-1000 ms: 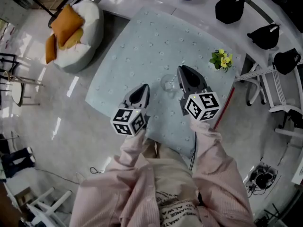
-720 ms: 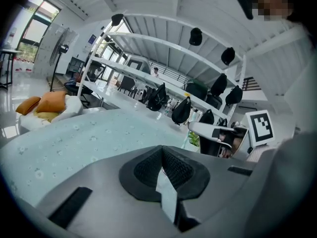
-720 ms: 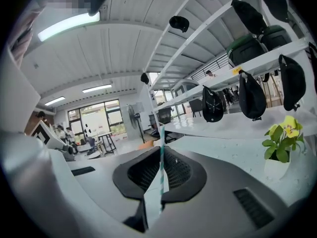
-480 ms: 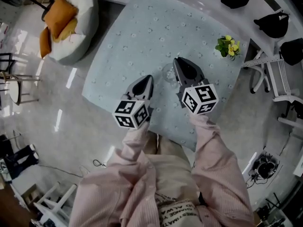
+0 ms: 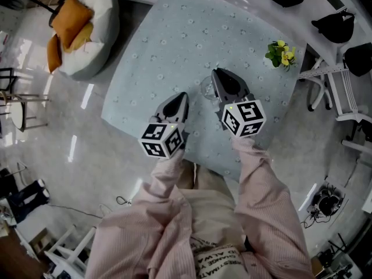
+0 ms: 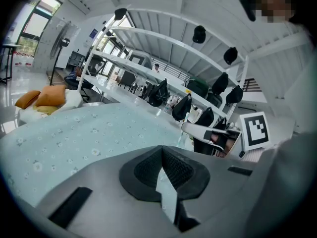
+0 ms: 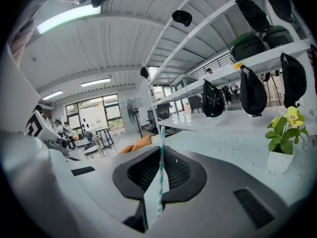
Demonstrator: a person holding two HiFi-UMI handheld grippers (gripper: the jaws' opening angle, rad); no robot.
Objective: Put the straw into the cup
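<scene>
We find the right gripper (image 7: 160, 153) clamped on the straw (image 7: 161, 133), which stands upright between its pads (teal and white stripes). From the head view, the clear cup (image 5: 206, 90) stands on the pale flowered tablecloth (image 5: 168, 34), just beside the right gripper at its nine o'clock, and the straw is not in it. The left gripper (image 5: 182, 97) hangs near the cup's seven o'clock, its jaws together on nothing. A small flower pot (image 5: 281, 54) sits at the cup's two o'clock, well apart.
</scene>
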